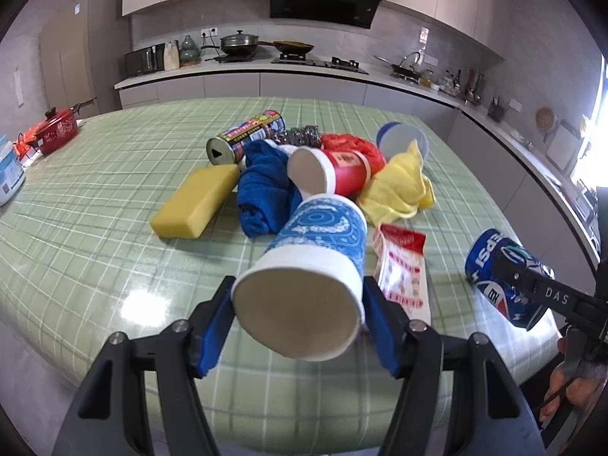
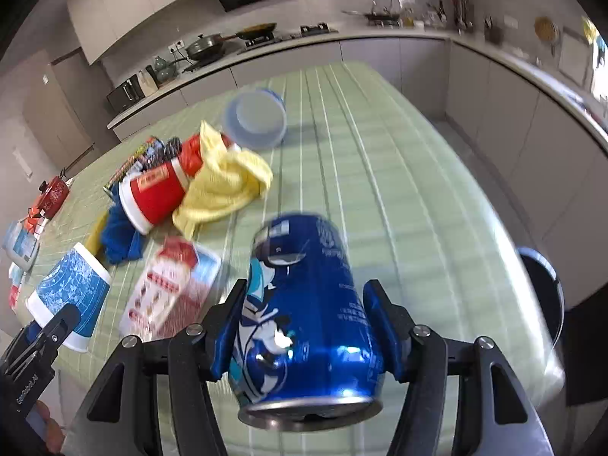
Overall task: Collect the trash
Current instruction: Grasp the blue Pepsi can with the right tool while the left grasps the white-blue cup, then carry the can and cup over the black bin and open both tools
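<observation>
Both grippers carry trash clear of the green checked table. The left gripper has its jaws half closed on a blue-patterned paper cup, thin-walled and easily crushed, so a light squeeze is wise. The right gripper clamps a glossy blue Pepsi can, smooth and rigid; keep it level. A crinkly snack wrapper and a red paper cup lie on the table.

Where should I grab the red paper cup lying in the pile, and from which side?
Grip the red cup across its body just behind the white rim, coming from above. It lies on its side atop the blue cloth, open mouth toward the near edge, yellow cloth crowding its base.
</observation>
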The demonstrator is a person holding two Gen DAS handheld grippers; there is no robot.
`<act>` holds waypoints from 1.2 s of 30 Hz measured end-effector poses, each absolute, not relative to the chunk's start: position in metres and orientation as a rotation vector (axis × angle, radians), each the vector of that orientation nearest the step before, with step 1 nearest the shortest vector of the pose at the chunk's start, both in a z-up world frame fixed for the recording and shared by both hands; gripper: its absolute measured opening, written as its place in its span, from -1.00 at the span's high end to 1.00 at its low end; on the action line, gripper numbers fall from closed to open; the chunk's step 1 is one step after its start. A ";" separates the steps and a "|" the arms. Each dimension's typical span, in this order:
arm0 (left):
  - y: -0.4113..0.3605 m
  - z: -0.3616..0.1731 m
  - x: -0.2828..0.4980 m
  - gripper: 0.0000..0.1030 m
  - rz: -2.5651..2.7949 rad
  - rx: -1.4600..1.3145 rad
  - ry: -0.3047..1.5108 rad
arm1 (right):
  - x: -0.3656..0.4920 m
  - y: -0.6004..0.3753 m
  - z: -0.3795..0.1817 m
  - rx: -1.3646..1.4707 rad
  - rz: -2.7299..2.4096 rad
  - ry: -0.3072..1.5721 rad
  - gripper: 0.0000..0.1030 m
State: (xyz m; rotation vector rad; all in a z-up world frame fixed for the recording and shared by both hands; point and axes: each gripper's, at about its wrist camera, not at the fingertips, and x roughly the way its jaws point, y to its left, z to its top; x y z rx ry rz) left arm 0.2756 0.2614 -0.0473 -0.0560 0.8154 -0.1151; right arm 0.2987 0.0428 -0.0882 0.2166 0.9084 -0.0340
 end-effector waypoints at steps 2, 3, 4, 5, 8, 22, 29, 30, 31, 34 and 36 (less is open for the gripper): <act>0.264 -0.051 0.274 -0.27 -0.116 -0.069 0.827 | 0.293 0.045 -0.097 0.219 -0.032 0.944 -0.23; 0.265 -0.053 0.273 -0.27 -0.118 -0.070 0.833 | 0.292 0.046 -0.100 0.219 -0.032 0.956 -0.23; 0.265 -0.054 0.273 -0.27 -0.120 -0.069 0.838 | 0.291 0.046 -0.104 0.223 -0.038 0.968 -0.23; 0.264 -0.055 0.272 -0.27 -0.120 -0.069 0.839 | 0.292 0.046 -0.106 0.226 -0.039 0.976 -0.23; 0.264 -0.059 0.272 -0.27 -0.126 -0.067 0.851 | 0.301 0.049 -0.115 0.227 -0.044 1.021 -0.41; 0.261 -0.044 0.261 -0.26 -0.163 -0.086 0.799 | 0.285 0.044 -0.092 0.250 -0.043 0.897 -0.19; 0.230 -0.029 0.244 -0.26 -0.282 -0.062 0.746 | 0.236 0.005 -0.075 0.304 -0.145 0.852 -0.19; 0.223 -0.030 0.243 -0.24 -0.299 -0.054 0.745 | 0.232 -0.001 -0.074 0.311 -0.157 0.852 -0.19; 0.217 -0.030 0.243 -0.24 -0.310 -0.053 0.749 | 0.226 -0.007 -0.073 0.321 -0.167 0.853 -0.19; 0.198 -0.029 0.240 -0.23 -0.351 -0.052 0.746 | 0.211 -0.025 -0.071 0.325 -0.201 0.840 -0.19; 0.183 -0.026 0.237 -0.23 -0.380 -0.047 0.740 | 0.201 -0.042 -0.069 0.342 -0.227 0.832 -0.19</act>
